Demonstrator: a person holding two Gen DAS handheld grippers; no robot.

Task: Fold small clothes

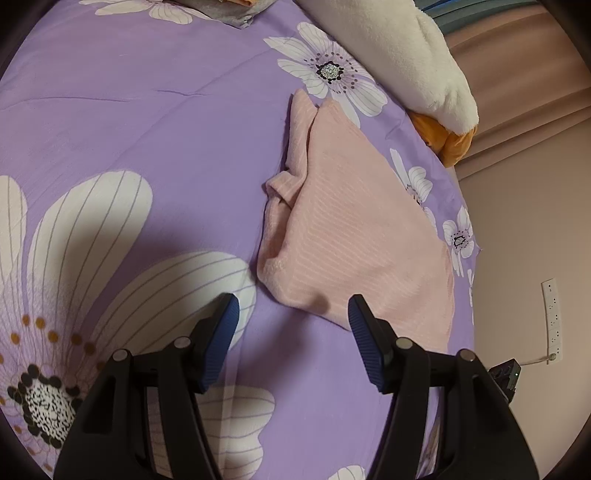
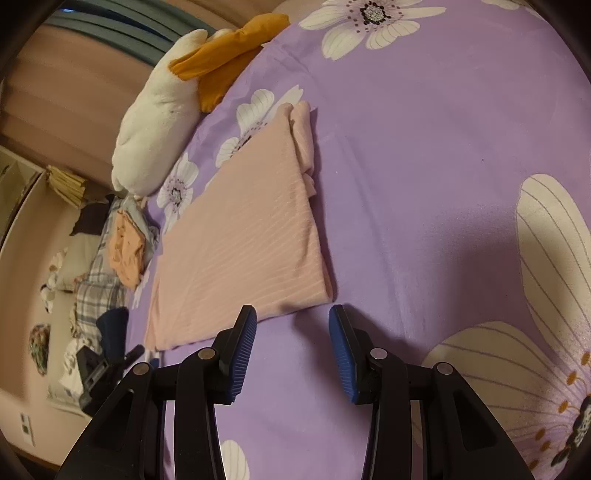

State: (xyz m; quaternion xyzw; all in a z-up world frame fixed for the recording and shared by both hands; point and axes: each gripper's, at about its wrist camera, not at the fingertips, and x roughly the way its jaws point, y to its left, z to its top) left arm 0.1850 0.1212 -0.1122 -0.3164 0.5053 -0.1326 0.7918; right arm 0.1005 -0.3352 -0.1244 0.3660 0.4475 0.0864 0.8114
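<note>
A pink ribbed garment [image 1: 354,236] lies folded into a flat slab on the purple flowered bedspread [image 1: 147,110], with a bunched sleeve along its left side. My left gripper [image 1: 293,310] is open, its blue pads [image 1: 221,343] apart, and the garment's near corner sits just beyond the tips with nothing gripped. In the right wrist view the same pink garment [image 2: 240,251] lies ahead and to the left. My right gripper [image 2: 291,314] is open just short of the garment's near edge and holds nothing.
A white plush toy with orange parts [image 1: 406,55] [image 2: 155,122] lies at the bed's edge beyond the garment. A grey cloth [image 1: 229,13] sits far back. Beside the bed is a heap of plaid and orange clothes [image 2: 122,258]. A wall socket strip [image 1: 552,321] is on the right.
</note>
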